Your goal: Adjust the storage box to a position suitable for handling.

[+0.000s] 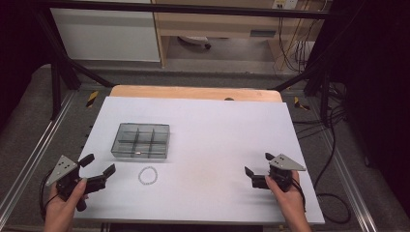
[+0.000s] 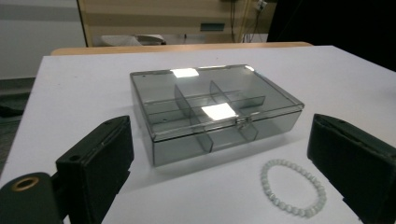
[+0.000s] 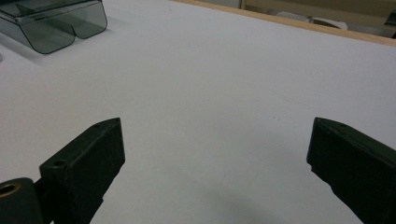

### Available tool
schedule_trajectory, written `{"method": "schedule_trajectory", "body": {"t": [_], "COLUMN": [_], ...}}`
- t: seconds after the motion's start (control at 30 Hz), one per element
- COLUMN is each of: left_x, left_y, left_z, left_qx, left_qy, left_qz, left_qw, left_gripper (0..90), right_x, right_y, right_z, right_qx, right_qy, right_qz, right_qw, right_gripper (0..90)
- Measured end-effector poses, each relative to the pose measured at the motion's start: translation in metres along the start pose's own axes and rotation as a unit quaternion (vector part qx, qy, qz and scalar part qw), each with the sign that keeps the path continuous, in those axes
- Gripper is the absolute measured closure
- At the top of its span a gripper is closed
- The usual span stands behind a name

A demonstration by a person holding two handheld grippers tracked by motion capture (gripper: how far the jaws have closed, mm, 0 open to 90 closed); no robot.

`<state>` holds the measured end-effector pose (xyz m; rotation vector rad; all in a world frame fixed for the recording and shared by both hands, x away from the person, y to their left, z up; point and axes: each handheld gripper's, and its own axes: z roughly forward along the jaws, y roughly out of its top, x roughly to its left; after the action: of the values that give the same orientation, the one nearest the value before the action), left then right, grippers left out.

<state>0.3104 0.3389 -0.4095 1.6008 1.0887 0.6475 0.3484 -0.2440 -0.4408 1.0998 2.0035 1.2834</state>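
A clear grey plastic box [image 1: 140, 140] with a shut lid and inner dividers lies on the white table, left of centre. Just in front of it lies a pale bead bracelet [image 1: 148, 175]. My left gripper [image 1: 99, 165] stands open at the table's front left corner, aimed at the box [image 2: 212, 109] and the bracelet [image 2: 293, 193], with nothing between its jaws. My right gripper [image 1: 258, 164] stands open at the front right, empty, facing bare table; the box's corner [image 3: 60, 23] shows far off at its upper left.
The white table top [image 1: 217, 135] rests on a wooden board [image 1: 193, 92] whose edge shows at the back. Black frame bars and cables run along both sides. Shelving stands on the floor beyond the table.
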Motion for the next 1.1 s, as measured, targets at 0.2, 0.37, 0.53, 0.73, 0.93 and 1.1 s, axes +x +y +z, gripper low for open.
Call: {"method": "schedule_trajectory", "body": {"t": [0.2,0.37,0.53,0.73,0.93,1.1], "left_x": [0.005,0.018,0.035,0.051,0.066,0.08], "left_y": [0.013,0.031,0.049,0.062,0.07,0.071], "left_z": [0.007,0.024,0.042,0.06,0.073,0.082], "left_qx": [-0.006,0.01,0.017,0.029,0.041,0.039], "left_qy": [-0.012,-0.015,-0.002,0.008,0.016,0.036], "left_qz": [0.0,0.007,0.013,0.014,0.022,0.022], "left_qw": [0.9999,0.9998,0.9998,0.9994,0.9988,0.9983], "left_gripper": [7.0,7.4,8.6,9.4,12.9,22.8], "right_x": [0.0,-0.001,0.002,0.004,0.007,0.01], "right_y": [0.0,-0.001,0.0,0.0,0.0,0.002], "right_z": [-0.002,-0.001,-0.001,-0.002,-0.003,-0.003], "right_qx": [-0.004,-0.003,-0.003,-0.003,-0.003,-0.003], "right_qy": [0.002,0.003,0.004,0.007,0.008,0.005], "right_qz": [0.004,0.006,0.001,-0.001,-0.004,-0.01], "right_qw": [1.0,1.0,1.0,1.0,1.0,0.9999], "right_gripper": [4.6,4.6,4.6,4.4,4.4,4.3]}}
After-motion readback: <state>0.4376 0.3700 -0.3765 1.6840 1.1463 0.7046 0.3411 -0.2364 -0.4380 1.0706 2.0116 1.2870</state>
